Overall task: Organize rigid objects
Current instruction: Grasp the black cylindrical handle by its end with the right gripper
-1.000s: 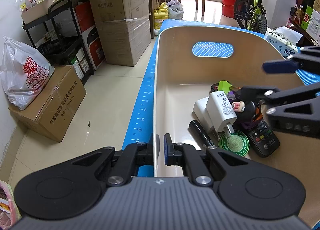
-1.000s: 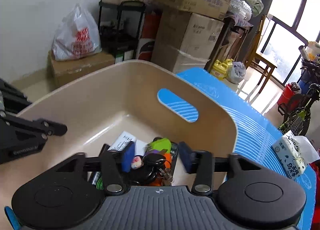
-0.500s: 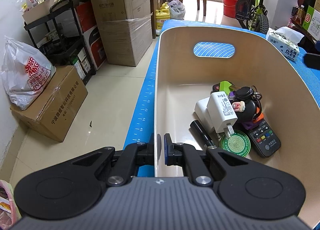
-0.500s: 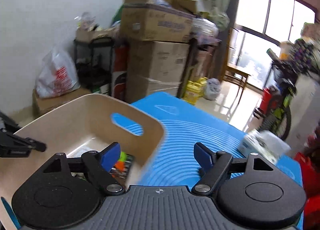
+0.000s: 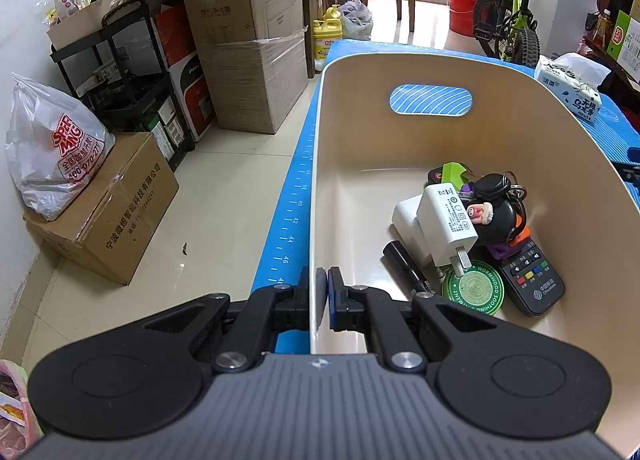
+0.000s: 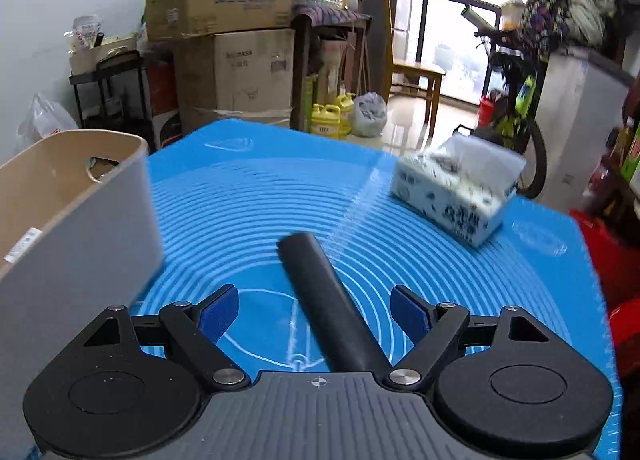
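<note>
Rigid objects are what we sort here, and most of them already lie in the beige bin [image 5: 520, 131], gathered at its right side: a white charger [image 5: 448, 227], a black key bundle [image 5: 498, 207], a remote control [image 5: 534, 280], a black marker [image 5: 404, 264] and a green round tin [image 5: 474, 288], all touching or overlapping. A second ago our right tool [image 6: 314, 314] was over this pile, half closed around the keys; now it is away from the bin, over the blue mat [image 6: 240, 211] on the table, and the keys rest in the pile. We judge that this item is delivered and that the next one is being approached. The fingers of the right tool stand wide apart and touch nothing, and between them lies a black cylinder [image 6: 320, 300], which looks like a long, smooth, matte rod with a rounded far end. It lies flat on the mat, pointing away from us, to the right of the bin and well apart from the tissue pack [image 6: 460, 195]. Our left tool [image 5: 319, 302] has not moved: it stays pinched narrow on the near wall of the bin, one finger outside and one inside, so the bin is kept steady. The right view is a little blurred, so fine details of the rod cannot be told.
</note>
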Demonstrator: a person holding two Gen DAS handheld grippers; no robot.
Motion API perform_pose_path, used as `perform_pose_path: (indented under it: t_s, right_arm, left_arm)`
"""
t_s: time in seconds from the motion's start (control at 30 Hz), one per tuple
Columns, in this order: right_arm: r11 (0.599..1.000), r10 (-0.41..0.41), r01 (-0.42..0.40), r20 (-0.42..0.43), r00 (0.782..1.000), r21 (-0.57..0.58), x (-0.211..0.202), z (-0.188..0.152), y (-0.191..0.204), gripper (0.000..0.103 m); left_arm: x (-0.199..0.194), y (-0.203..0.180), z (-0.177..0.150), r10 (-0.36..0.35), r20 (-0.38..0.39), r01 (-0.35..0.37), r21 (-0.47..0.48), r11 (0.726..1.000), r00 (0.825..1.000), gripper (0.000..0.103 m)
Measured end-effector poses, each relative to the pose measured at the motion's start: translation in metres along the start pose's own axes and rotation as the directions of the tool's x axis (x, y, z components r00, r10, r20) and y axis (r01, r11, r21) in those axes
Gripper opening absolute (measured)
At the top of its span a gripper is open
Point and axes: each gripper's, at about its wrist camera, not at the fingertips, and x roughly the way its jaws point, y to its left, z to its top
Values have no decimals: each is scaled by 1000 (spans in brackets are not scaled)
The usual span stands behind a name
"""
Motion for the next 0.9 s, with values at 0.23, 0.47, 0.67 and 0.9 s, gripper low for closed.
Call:
perform_pose_path:
  t_s: [0.23, 0.47, 0.67, 0.9]
  right_arm:
    - [1000, 24, -24, 1, 1000, -1, 35, -4, -13, 85]
    - [999, 23, -24, -26, 999, -32, 66, -7, -8, 80]
    - [999, 52, -53, -23, 998, -15, 78, -9, -10, 70]
    - [999, 42, -43, -27, 999, -29, 73, -7, -7, 47]
  left_arm:
    - [0, 3, 1, 4, 0, -4, 4, 1000, 1000, 10]
    - [0, 1, 2, 7, 0, -7, 5, 1000, 1000, 10]
    - [0, 1, 2, 7, 1, -7, 5, 1000, 1000, 10]
    - [-1, -1, 1, 7, 1, -7, 5, 1000, 1000, 10]
